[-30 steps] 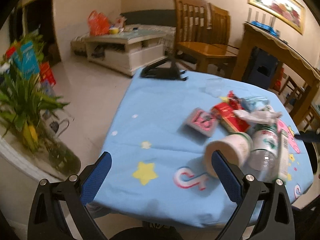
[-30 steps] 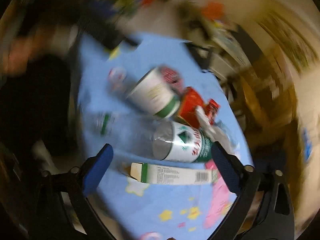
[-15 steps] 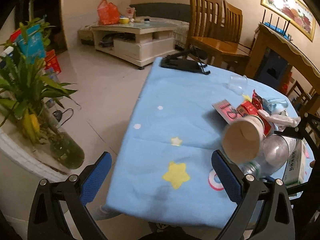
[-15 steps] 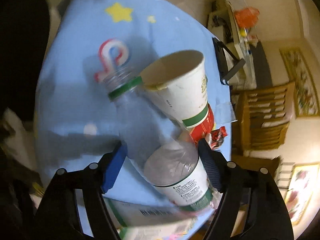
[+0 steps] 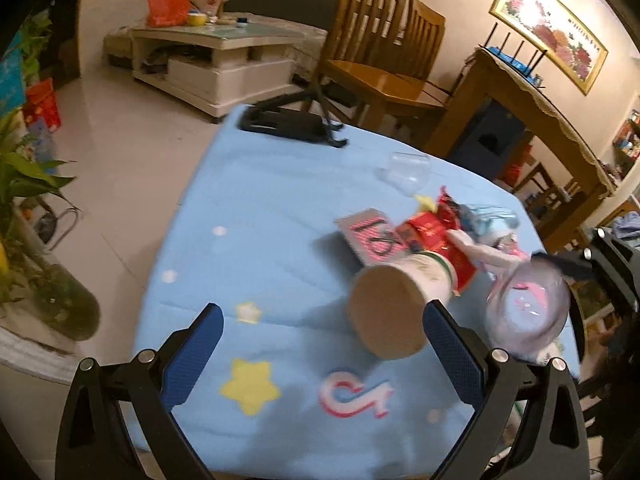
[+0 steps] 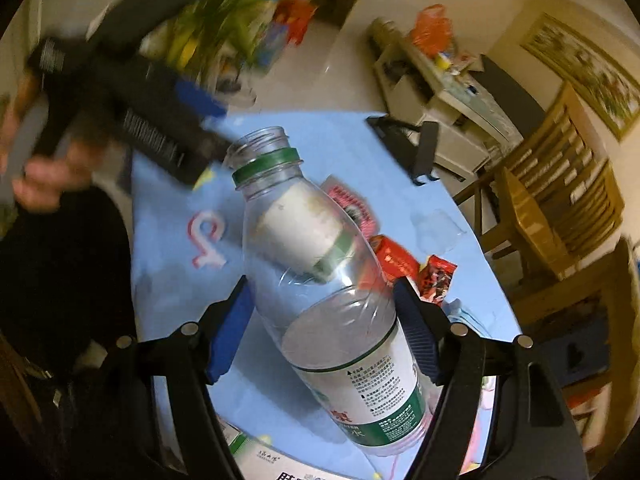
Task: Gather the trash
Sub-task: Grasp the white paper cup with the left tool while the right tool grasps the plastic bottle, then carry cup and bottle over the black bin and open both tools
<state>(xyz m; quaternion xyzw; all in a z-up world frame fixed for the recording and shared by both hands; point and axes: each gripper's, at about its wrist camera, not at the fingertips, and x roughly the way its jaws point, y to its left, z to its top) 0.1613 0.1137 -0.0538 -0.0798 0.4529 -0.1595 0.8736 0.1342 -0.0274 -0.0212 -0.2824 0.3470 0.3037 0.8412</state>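
Note:
My right gripper (image 6: 322, 330) is shut on a clear plastic bottle (image 6: 320, 292) with a green label and holds it lifted above the blue tablecloth (image 6: 168, 248), neck pointing away. The bottle's bottom shows in the left wrist view (image 5: 528, 316). A paper cup (image 5: 394, 312) lies on its side beside a red packet (image 5: 430, 236), a pink patterned card (image 5: 374, 236) and crumpled wrappers (image 5: 486, 220). My left gripper (image 5: 322, 354) is open and empty over the near part of the cloth; its right finger (image 5: 450, 352) is close by the cup's mouth.
A black stand (image 5: 296, 124) lies at the table's far edge and a clear plastic cup (image 5: 406, 170) behind the trash. A white carton (image 6: 264, 462) lies under the bottle. Wooden chairs (image 5: 384, 56) stand beyond, a potted plant (image 5: 36, 216) at left.
My right gripper has lifted the bottle off the table and swung it upward. My left gripper has moved in toward the paper cup.

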